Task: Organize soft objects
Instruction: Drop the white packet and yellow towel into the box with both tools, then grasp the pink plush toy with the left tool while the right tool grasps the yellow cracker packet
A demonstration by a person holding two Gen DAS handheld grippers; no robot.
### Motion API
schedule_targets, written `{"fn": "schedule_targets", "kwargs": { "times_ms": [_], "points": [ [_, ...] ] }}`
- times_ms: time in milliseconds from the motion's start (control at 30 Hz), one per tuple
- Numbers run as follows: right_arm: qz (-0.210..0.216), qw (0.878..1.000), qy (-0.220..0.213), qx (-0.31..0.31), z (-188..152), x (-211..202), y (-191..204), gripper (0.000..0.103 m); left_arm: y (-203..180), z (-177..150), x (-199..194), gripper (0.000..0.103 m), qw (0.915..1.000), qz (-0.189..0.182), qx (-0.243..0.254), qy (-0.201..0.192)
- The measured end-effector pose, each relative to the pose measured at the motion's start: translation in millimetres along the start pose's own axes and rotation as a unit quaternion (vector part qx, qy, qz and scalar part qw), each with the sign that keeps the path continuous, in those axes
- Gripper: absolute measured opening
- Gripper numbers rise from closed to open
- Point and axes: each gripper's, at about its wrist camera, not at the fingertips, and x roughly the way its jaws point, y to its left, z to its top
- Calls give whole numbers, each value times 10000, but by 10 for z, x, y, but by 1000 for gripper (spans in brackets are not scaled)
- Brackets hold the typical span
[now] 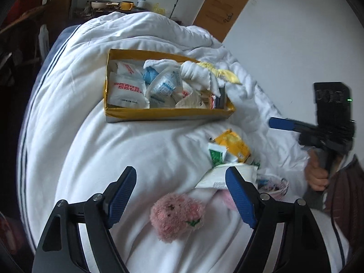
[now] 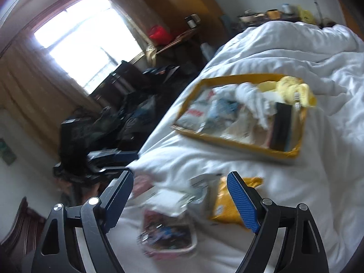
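- Left gripper (image 1: 180, 183): jaws wide, nothing between the pads. Pink plush toy (image 1: 176, 216) lies on the bed just below and between them, untouched.
- Right gripper (image 2: 179, 188): jaws wide, empty. Yellow packet (image 2: 224, 207) sits beside its right finger; a loose heap of packets (image 2: 182, 199) lies ahead.
- Yellow box (image 1: 163, 112), well ahead of both grippers, looks already crammed; a white towel (image 1: 198, 71) spills over its far rim.
- Risk: anything added may slide off the heap and out of the box.
- Risk: the soft duvet (image 1: 113, 150) gives, so a closing gripper could pinch bedding along with the toy.
- Room: open duvet between grippers and box; bed edge drops away left of the right gripper.
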Motion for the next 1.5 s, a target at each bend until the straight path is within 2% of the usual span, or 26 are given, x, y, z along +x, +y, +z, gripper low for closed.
{"fn": "schedule_targets", "kwargs": {
  "times_ms": [100,167,300,333,567,700,767,833,967,1000,1033,1067,1133,1233,1333,1500],
  "points": [
    [-175,9991,201,-330,-122,45,207,88,-21,-72,7,80,9997,77,154,158],
    [-537,9971,318,-444,-194,102,291,88,-13,-104,33,80,9993,142,230,247],
    [-1255,9910,370,-286,-251,219,36,88,-2,-202,115,80,9984,240,301,422],
    [-1313,9903,416,-166,-268,253,-60,88,-5,-222,131,80,9980,288,333,449],
    [-1232,9876,668,708,-318,569,-628,87,-66,-257,36,80,9968,471,543,350],
    [-1219,9875,693,720,-335,682,-650,85,-137,-289,36,80,9942,618,789,387],
    [-1272,9872,703,660,-340,712,-634,78,-166,-310,92,79,9927,648,889,486],
    [-1327,9867,719,603,-360,714,-600,74,-192,-330,168,67,9901,759,993,636],
    [-1464,9850,690,602,-360,764,-602,65,-223,-363,227,57,9879,781,1108,756],
    [-1497,9845,681,609,-356,772,-612,64,-223,-372,234,52,9874,788,1127,786],
    [-1488,9846,686,608,-353,774,-616,61,-222,-374,235,51,9871,803,1135,796],
    [-1477,9848,686,605,-359,789,-602,53,-215,-373,224,50,9873,807,1127,773],
    [-1501,9848,664,575,-357,776,-587,50,-213,-374,204,48,9876,796,1130,742],
    [-1502,9853,654,493,-350,750,-549,47,-185,-346,143,47,9903,653,1042,643],
    [-1507,9860,580,422,-334,699,-515,46,-155,-300,45,46,9943,355,885,476],
    [-1517,9877,290,229,-267,532,-402,46,-98,-179,-82,46,9986,16,527,-11]
  ]
}}
